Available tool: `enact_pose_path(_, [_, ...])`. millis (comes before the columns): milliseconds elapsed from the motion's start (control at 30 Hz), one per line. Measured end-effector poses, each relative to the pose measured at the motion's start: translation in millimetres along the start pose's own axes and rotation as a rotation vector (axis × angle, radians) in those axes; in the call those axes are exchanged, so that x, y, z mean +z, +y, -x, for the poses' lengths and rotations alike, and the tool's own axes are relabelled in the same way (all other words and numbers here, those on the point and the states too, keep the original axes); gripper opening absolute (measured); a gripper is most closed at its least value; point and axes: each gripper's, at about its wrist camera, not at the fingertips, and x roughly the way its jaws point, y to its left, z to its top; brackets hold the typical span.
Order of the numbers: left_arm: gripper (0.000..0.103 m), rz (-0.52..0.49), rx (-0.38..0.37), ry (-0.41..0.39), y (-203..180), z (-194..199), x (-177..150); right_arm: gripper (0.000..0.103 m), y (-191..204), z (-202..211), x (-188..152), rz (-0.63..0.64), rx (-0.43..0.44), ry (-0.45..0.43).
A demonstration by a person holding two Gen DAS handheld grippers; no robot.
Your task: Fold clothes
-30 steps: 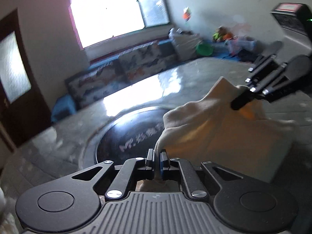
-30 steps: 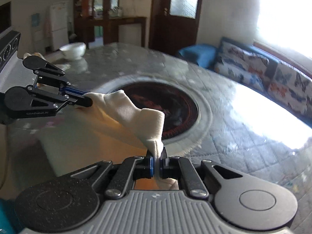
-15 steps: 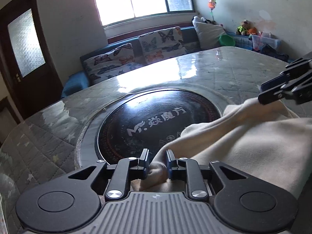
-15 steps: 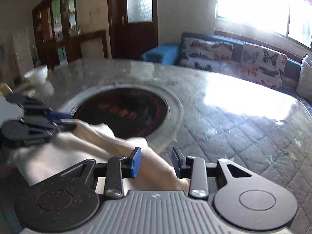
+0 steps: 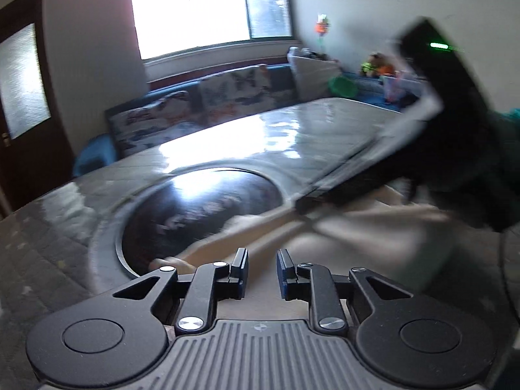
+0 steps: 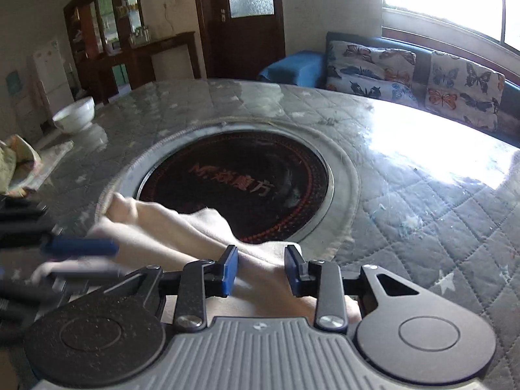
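Observation:
A cream garment (image 6: 182,234) lies folded on the quilted table, its far edge over the rim of the black round hob (image 6: 237,185). It also shows in the left wrist view (image 5: 364,243), blurred. My left gripper (image 5: 262,271) is open and empty just above the near edge of the cloth. My right gripper (image 6: 261,269) is open and empty over the cloth's right end. The left gripper appears blurred at the left of the right wrist view (image 6: 78,256). The right gripper body crosses the left wrist view as a dark blur (image 5: 438,149).
A white bowl (image 6: 74,115) and a crumpled patterned cloth (image 6: 16,162) sit at the table's far left. A sofa with butterfly cushions (image 6: 419,78) runs behind the table under the window. The quilted table cover (image 6: 438,201) stretches to the right.
Both grippers let go of the cream garment and opened wider. The cloth dropped from a lifted fold to lying flat. Both grippers are moving, seen as blur.

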Motion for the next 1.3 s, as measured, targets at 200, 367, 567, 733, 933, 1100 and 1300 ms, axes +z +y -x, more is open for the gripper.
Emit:
enact_pose_path(200, [0.022, -0.003, -0.034, 0.025, -12, -7, -8, 0.032, 5, 1, 6, 0.009, -0.003, -0.014])
enact_pose_path(367, [0.022, -0.001, -0.045, 0.028, -13, -7, -13, 0.032, 11, -16, 10, 0.042, -0.018, 0.026])
enact_pose_path(567, [0.023, 0.016, -0.053, 0.028, -9, -6, -15, 0.032, 12, -22, 17, 0.04, -0.023, 0.021])
enact_pose_path(733, [0.025, 0.024, -0.054, 0.026, -8, -6, -16, 0.032, 20, -22, 22, 0.066, 0.018, 0.02])
enact_pose_path(933, [0.029, 0.036, -0.05, 0.029, -8, -3, -16, 0.032, 24, -32, 28, 0.084, 0.02, 0.026])
enact_pose_path(1100, [0.029, 0.058, -0.029, 0.031, 3, 3, -13, 0.033, 28, -40, 33, 0.099, 0.021, 0.031])
enact_pose_path(1300, [0.028, 0.138, 0.076, 0.002, 42, 7, 0, 0.042, 26, -16, 31, 0.109, 0.017, -0.001])
